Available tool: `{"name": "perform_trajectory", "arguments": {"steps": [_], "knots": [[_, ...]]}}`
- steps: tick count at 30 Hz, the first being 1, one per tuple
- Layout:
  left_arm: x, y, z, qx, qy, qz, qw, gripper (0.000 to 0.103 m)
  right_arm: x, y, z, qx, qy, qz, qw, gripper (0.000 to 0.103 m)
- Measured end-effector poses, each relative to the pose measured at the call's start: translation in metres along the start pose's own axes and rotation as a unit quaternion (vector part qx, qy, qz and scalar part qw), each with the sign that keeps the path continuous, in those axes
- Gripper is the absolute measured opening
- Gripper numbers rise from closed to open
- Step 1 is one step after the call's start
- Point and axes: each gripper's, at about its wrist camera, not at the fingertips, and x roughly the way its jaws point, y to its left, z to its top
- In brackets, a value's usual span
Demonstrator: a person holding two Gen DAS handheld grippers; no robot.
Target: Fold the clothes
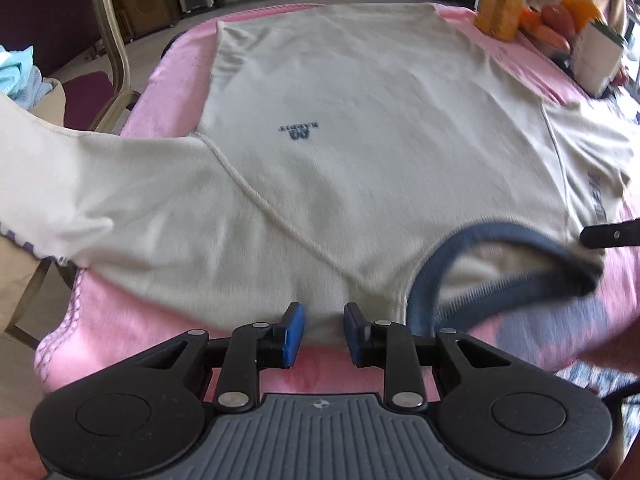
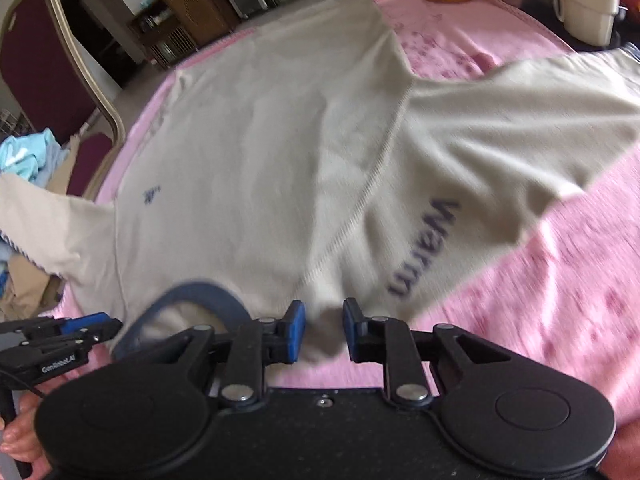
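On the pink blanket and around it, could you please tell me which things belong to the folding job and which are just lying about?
For the job: cream sweater; left gripper; right gripper.
Lying about: pink blanket; chair; light blue clothes; orange fruit.

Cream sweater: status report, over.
Left gripper and right gripper open at shoulder edge. Cream sweater flat on pink blanket, sleeves out. Nothing blocking.

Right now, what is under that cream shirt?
A pink blanket lies under the cream shirt, showing on all sides. The shirt hides the middle of it, and the blanket hides whatever surface lies below. One sleeve hangs past the blanket's edge.
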Motion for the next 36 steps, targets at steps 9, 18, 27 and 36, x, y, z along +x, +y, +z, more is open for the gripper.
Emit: {"name": "perform_trajectory", "arguments": {"steps": [9, 18, 27, 36], "knots": [[-0.055, 0.053, 0.009, -0.102, -0.098, 0.034, 0.9894, 0.026, -0.039, -0.007, -0.008, 0.060, -0.060, 0.066, 0.994, 0.032], [-0.133, 0.205, 0.015, -0.313, -0.254, 0.111, 0.9083, 0.028, -0.080, 0.024, 0.015, 0.141, -0.143, 0.178, 0.963, 0.056], [-0.113, 0.292, 0.027, -0.411, -0.288, 0.048, 0.8636, 0.037, -0.081, 0.078, 0.032, 0.148, -0.149, 0.251, 0.945, 0.060], [-0.090, 0.302, 0.063, -0.372, -0.262, 0.095, 0.8855, 0.025, -0.073, 0.085, 0.034, 0.136, -0.142, 0.231, 0.953, 0.062]]}}
